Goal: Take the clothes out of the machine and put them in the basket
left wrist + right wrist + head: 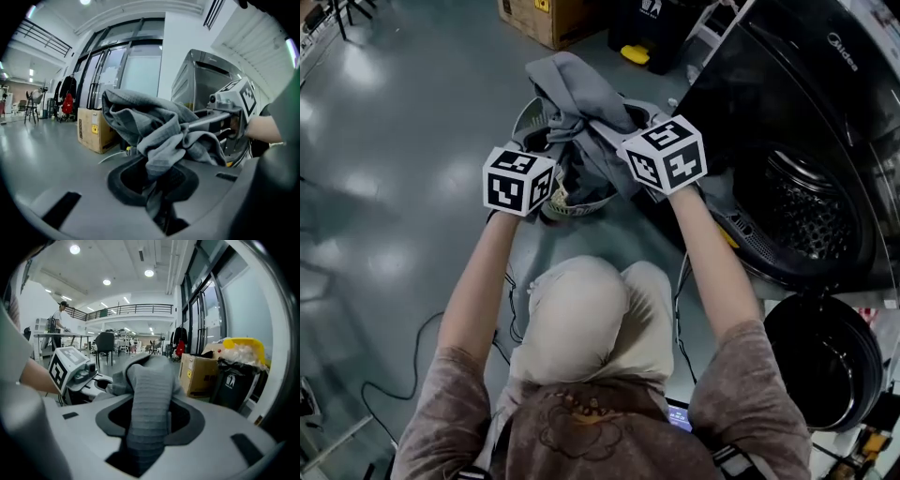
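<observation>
**Head view: grey garment held over the basket, ready to be let go**

At the left, the left gripper (525, 178) sits above the near rim of the basket. The left gripper view shows its jaws drawn together and clamped on a thin tail of the soft grey knitted garment (577, 98), which rises from them in a crumpled heap.

In the middle, the garment is stretched and bunched between the two grippers. Most of it hangs directly over the round pale perforated plastic laundry basket (530, 117) on the grey floor, and its lower folds reach down inside the rim. Whether the cloth touches the bottom cannot be seen.

To the right, the right gripper (661, 157) holds the other end. In the right gripper view, a thick ribbed fold fills the gap between its jaws, which stand a little apart and close on that fold.

Further right, the dark front-loading washing machine (825, 84) is open. No clothes can be seen in the visible part of its metal drum (806, 211), though the rest is in shadow.

The step in hand looks like the deposit: the garment is out of the machine and positioned over the basket, but neither gripper has released it. The next move calls for both pairs of jaws to part so the cloth drops inside the rim. After that, the grippers should lift clear without catching a fold and pulling it back out.
</observation>
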A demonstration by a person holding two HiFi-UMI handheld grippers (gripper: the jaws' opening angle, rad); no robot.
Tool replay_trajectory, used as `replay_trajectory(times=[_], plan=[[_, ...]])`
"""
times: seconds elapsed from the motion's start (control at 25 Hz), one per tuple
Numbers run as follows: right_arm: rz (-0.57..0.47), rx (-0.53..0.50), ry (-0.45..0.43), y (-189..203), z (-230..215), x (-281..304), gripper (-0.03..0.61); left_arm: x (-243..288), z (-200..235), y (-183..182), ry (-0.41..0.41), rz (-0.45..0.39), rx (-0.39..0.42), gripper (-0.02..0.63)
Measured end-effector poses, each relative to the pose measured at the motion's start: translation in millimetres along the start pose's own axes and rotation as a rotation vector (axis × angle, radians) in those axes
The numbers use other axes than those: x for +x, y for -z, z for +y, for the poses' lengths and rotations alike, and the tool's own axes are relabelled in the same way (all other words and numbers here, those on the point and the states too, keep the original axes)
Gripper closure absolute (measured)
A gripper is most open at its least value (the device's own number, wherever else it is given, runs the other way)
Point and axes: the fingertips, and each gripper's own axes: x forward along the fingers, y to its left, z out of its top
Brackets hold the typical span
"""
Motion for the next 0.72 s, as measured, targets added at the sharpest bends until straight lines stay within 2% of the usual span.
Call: replay_trajectory(times=[0.12,0.36,0.52,0.72], plan=[[0.044,-0.005,0.04,24,-7,2,0.4,1,3,26,-0.032,0.051,-0.004,0.55],[0.097,0.032,0.112,63,-16,-9,0.301,-3,1,63,-0.084,0.136,0.016,0.463],[0.093,0.06,0.124,72,-13,-21,0.302,-14,1,52,-0.079,0.059,-0.047,0.442],[0.112,0.101,0.143,92,-11,-40,0.301,-18,-17,49,-0.05,0.047,-0.027,0.442]])
